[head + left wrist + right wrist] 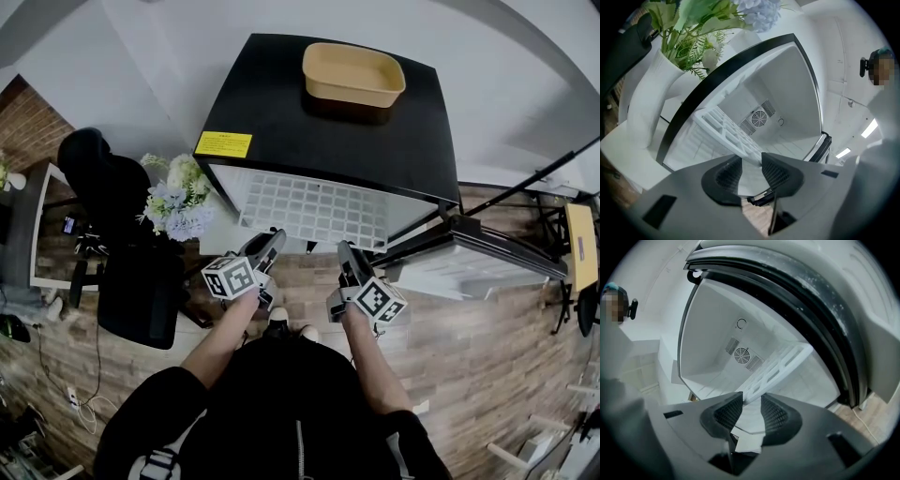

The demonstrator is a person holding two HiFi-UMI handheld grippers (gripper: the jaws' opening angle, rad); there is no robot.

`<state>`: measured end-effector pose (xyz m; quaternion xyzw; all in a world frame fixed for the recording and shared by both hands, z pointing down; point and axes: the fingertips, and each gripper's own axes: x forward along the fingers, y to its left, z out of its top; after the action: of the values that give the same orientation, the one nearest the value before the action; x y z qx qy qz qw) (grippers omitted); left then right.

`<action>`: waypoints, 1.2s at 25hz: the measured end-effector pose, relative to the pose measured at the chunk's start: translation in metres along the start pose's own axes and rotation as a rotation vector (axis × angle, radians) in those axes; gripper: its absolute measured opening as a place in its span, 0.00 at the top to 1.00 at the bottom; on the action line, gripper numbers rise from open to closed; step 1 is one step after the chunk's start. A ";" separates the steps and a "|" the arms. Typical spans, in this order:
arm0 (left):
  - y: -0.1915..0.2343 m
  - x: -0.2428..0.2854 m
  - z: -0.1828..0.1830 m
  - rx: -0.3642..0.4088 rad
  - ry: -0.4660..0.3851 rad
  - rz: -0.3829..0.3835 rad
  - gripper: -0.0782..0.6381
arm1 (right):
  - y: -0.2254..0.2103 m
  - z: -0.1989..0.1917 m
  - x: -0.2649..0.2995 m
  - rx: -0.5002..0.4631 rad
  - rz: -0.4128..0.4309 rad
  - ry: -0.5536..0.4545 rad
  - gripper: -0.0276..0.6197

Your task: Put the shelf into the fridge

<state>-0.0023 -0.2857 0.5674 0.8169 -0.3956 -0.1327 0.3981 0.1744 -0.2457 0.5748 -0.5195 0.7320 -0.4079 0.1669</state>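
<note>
The white grid shelf lies partly inside the open black-topped fridge, its front edge sticking out toward me. My left gripper and right gripper are side by side at that front edge. In the left gripper view the shelf runs down into the gap of the left gripper. The right gripper view shows the shelf reaching the right gripper the same way. Both pairs of jaws stand apart. I cannot tell whether the pads touch the shelf.
A tan tray sits on the fridge top. The fridge door hangs open to the right. A vase of flowers and a black chair stand to the left. A round fan grille marks the fridge's back wall.
</note>
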 end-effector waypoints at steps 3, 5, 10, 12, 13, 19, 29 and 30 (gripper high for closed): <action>0.002 0.005 0.001 -0.002 -0.001 0.007 0.68 | -0.003 0.002 0.004 0.006 -0.011 -0.003 0.77; 0.003 0.008 0.002 -0.003 -0.002 0.011 0.68 | -0.004 0.004 0.006 0.011 -0.017 -0.006 0.77; 0.005 0.016 0.007 -0.006 -0.006 0.013 0.68 | -0.006 0.009 0.014 0.019 -0.023 -0.013 0.77; 0.006 0.019 0.008 -0.007 -0.007 0.014 0.68 | -0.008 0.011 0.016 0.022 -0.026 -0.015 0.77; 0.006 0.020 0.008 -0.006 -0.007 0.016 0.68 | -0.008 0.012 0.017 0.022 -0.027 -0.018 0.77; 0.011 0.029 0.013 -0.007 -0.011 0.029 0.68 | -0.011 0.017 0.027 0.033 -0.039 -0.038 0.77; 0.017 0.043 0.021 -0.025 -0.039 0.048 0.68 | -0.015 0.025 0.040 0.044 -0.049 -0.053 0.77; 0.018 0.045 0.021 -0.028 -0.042 0.053 0.68 | -0.016 0.026 0.041 0.045 -0.050 -0.054 0.77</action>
<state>0.0060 -0.3376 0.5712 0.7976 -0.4235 -0.1447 0.4044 0.1849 -0.2955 0.5789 -0.5447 0.7046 -0.4141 0.1882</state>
